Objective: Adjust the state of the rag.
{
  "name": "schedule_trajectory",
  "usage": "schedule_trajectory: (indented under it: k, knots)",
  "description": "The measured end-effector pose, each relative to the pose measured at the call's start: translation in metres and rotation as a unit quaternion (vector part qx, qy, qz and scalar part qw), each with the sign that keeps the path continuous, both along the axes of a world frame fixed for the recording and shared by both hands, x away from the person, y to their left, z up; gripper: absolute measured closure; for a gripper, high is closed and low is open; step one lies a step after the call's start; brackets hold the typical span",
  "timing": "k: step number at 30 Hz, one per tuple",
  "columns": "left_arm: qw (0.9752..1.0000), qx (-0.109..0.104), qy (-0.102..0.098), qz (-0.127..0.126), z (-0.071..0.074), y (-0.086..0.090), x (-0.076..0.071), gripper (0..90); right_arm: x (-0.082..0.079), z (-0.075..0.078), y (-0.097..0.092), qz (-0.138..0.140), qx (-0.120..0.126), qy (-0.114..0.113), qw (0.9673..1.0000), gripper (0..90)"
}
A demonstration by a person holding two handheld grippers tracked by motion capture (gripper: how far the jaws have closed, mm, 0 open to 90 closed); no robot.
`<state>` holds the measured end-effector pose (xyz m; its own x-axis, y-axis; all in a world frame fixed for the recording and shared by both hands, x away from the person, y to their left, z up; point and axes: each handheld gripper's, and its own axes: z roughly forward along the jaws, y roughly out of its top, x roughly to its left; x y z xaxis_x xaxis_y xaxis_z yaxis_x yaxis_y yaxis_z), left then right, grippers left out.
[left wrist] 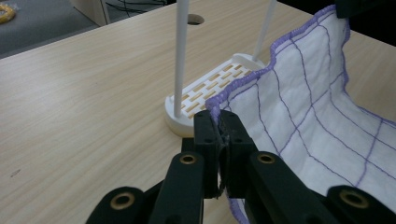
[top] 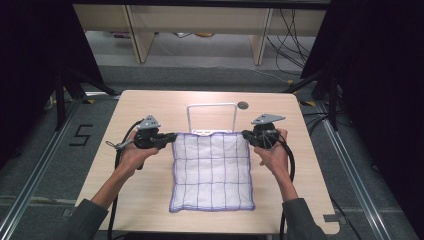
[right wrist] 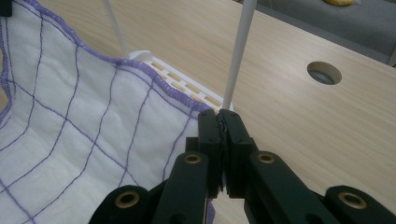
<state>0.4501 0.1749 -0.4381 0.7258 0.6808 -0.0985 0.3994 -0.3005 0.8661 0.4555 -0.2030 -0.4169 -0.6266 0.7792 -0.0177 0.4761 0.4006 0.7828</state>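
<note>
We hold the white square cloth with purple grid lines and purple hem (top: 211, 171) by its far corners, left gripper (top: 169, 140) and right gripper (top: 247, 135) each clamped on one. It slopes towards us onto the wooden table (top: 142, 107). A white wire rack (top: 211, 117) stands just behind.

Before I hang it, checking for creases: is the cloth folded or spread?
Spread. The cloth lies open in one layer, its grid fully showing, far corners pinched in the left gripper and right gripper.

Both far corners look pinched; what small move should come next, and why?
Probably lift both corners higher together and carry the cloth toward the rack. Left gripper and right gripper are shut on its far corners, yet the near part lies on the table.
</note>
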Motion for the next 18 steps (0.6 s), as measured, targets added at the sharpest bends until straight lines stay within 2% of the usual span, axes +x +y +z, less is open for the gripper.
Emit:
schedule_trajectory:
  k: [1, 4, 5, 6, 7, 8, 10, 11, 12, 13, 14, 15, 16, 17, 18]
  knots:
    - [1.0, 0.001, 0.001, -0.009, 0.001, 0.001, -0.003, 86.3, -0.002, 0.0, -0.002, 0.006, -0.003, 0.0, 1.0, 88.4]
    - [0.9999, 0.003, -0.004, -0.014, 0.001, 0.003, -0.011, 86.3, -0.011, 0.002, -0.003, 0.005, 0.003, 0.001, 1.0, 88.4]
    - [0.9998, 0.003, -0.003, -0.018, 0.002, 0.004, -0.015, 86.3, -0.02, 0.003, -0.004, 0.012, 0.001, -0.005, 0.9999, 88.4]
    - [0.9997, 0.011, -0.006, -0.021, 0.002, 0.005, -0.02, 86.3, -0.02, 0.003, -0.004, 0.012, 0.001, -0.005, 0.9999, 88.4]
    - [0.9994, 0.018, -0.014, -0.024, 0.001, 0.007, -0.029, 86.3, -0.03, 0.004, -0.006, 0.022, -0.001, -0.009, 0.9997, 88.4]
    - [0.9994, 0.018, -0.014, -0.024, 0.001, 0.007, -0.029, 86.3, -0.037, 0.004, -0.006, 0.021, -0.002, -0.011, 0.9997, 88.4]
    - [0.9993, 0.018, -0.013, -0.031, 0.0, 0.009, -0.04, 86.3, -0.042, 0.004, -0.007, 0.027, -0.004, -0.013, 0.9995, 88.4]
    - [0.9989, 0.017, -0.017, -0.039, -0.002, 0.01, -0.045, 86.3, -0.053, 0.003, -0.009, 0.04, -0.009, -0.017, 0.999, 88.4]
    - [0.9989, 0.019, -0.014, -0.04, -0.003, 0.011, -0.052, 86.3, -0.053, 0.003, -0.009, 0.04, -0.009, -0.017, 0.999, 88.4]
    - [0.9984, 0.018, -0.015, -0.052, -0.007, 0.012, -0.065, 86.3, -0.066, 0.0, -0.011, 0.044, -0.012, -0.022, 0.9987, 88.4]
    - [0.9984, 0.018, -0.015, -0.052, -0.007, 0.012, -0.065, 86.3, -0.066, 0.0, -0.011, 0.044, -0.012, -0.022, 0.9987, 88.4]
    - [0.9977, 0.023, -0.012, -0.063, -0.012, 0.013, -0.078, 86.4, -0.077, -0.003, -0.012, 0.052, -0.016, -0.023, 0.9983, 88.4]
    - [0.9972, 0.03, -0.01, -0.068, -0.015, 0.014, -0.084, 86.4, -0.083, -0.004, -0.012, 0.054, -0.017, -0.024, 0.9981, 88.4]
    - [0.997, 0.03, -0.01, -0.071, -0.018, 0.015, -0.088, 86.3, -0.089, -0.006, -0.011, 0.058, -0.017, -0.017, 0.9981, 88.4]
    - [0.997, 0.03, -0.01, -0.071, -0.018, 0.015, -0.088, 86.4, -0.089, -0.006, -0.011, 0.058, -0.017, -0.017, 0.9981, 88.4]
